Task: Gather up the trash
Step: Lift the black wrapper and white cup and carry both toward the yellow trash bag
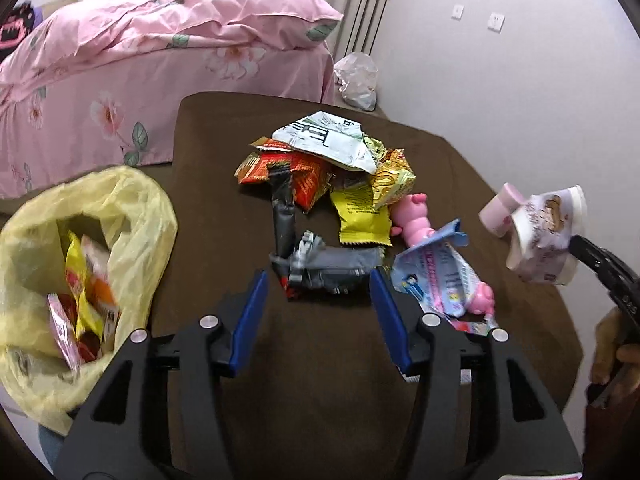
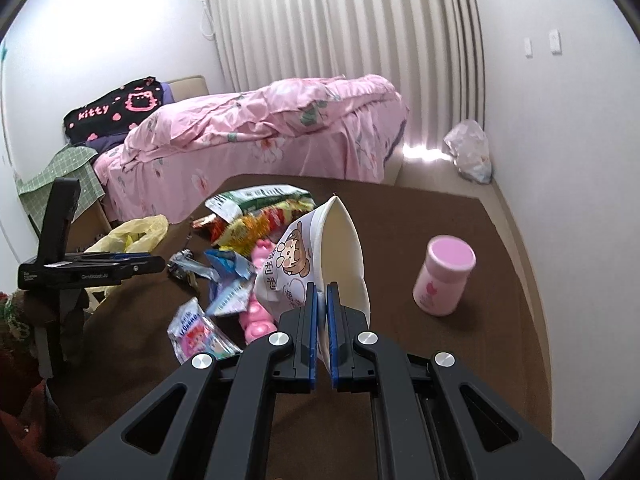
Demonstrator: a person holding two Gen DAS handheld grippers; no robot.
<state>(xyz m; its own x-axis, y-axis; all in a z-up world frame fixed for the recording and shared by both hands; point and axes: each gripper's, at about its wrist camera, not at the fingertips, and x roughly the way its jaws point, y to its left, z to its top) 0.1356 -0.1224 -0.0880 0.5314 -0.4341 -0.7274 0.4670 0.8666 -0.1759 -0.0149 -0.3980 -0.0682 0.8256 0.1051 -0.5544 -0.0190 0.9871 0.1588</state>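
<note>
Item held: paper cup (image 2: 320,252), white with a cartoon print, squashed flat at its rim, lifted off the brown table (image 2: 420,220) near its right edge. My right gripper (image 2: 322,292) is clenched on the cup's wall, blue pads nearly meeting with the paper between them. In the left wrist view I see the same cup (image 1: 544,232) from outside, hanging in the air, with the gripper's black body behind it.

Only the right view shows the pink jar (image 2: 444,276) whole, upright on the table to the right of the cup; the left view catches just a part of it behind the cup. Only the left view shows the inside of the yellow bag (image 1: 80,248), at the table's left edge, with wrappers already in it.

Left gripper (image 1: 320,280): released, fingers (image 1: 252,316) wide apart, empty, hovering over a grey wrapper (image 1: 332,268) without touching it that I can tell.

Remaining on the table's middle: wrapper pile (image 1: 328,168) in red, yellow and white-green; a pink pig toy (image 1: 416,216); a blue-and-pink packet (image 1: 436,276) lying over the toy.

Room: bed with pink floral cover (image 2: 260,140) beyond the table's far edge, pale curtains (image 2: 340,40), a clear plastic bag (image 2: 468,152) on the floor by the wall.
</note>
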